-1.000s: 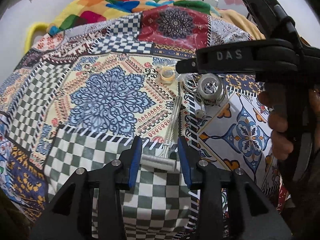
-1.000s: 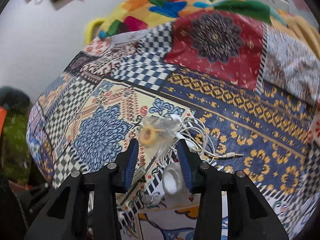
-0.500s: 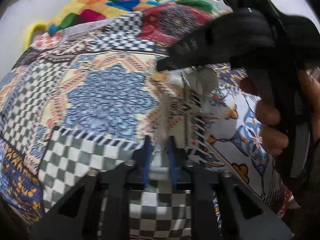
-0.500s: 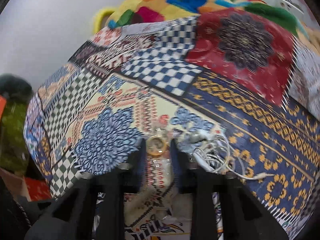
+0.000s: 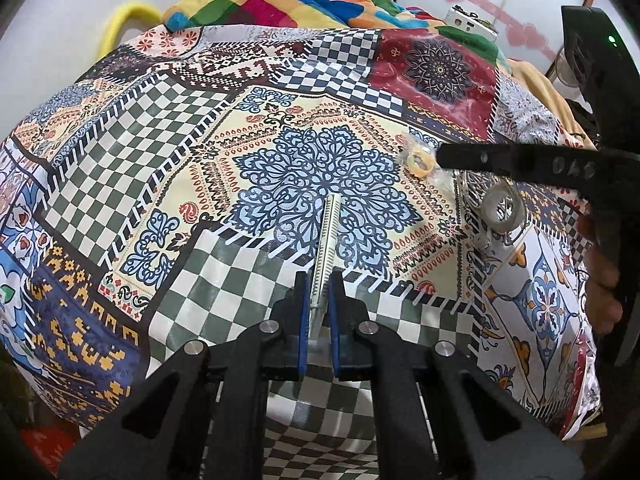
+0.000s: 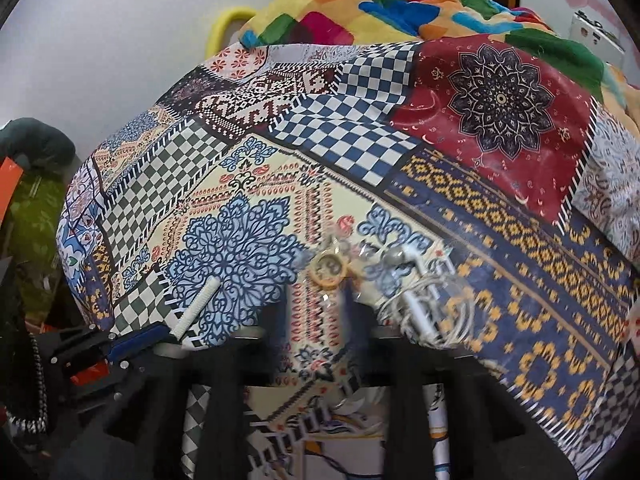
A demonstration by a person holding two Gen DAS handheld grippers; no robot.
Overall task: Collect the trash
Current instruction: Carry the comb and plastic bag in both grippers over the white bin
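My left gripper [image 5: 319,308] is shut on a white ribbed plastic stick [image 5: 327,236] that points away over the patterned bedsheet; the stick also shows in the right wrist view [image 6: 197,307]. My right gripper [image 6: 318,304] is blurred, its jaws spread either side of a clear plastic wrapper with a yellow ring [image 6: 329,269]. That ring wrapper [image 5: 420,160] lies just left of the right gripper's finger in the left wrist view. A clear tape roll [image 5: 502,205] lies under that finger.
A tangle of white earphone cable [image 6: 424,300] lies right of the ring wrapper. A colourful blanket [image 6: 384,4] is heaped at the far end of the bed. A green bag [image 6: 28,216] stands beside the bed on the left.
My left gripper closed on the white stick and lifted it to point forward. My right gripper moved forward over the ring wrapper, past the tape roll.
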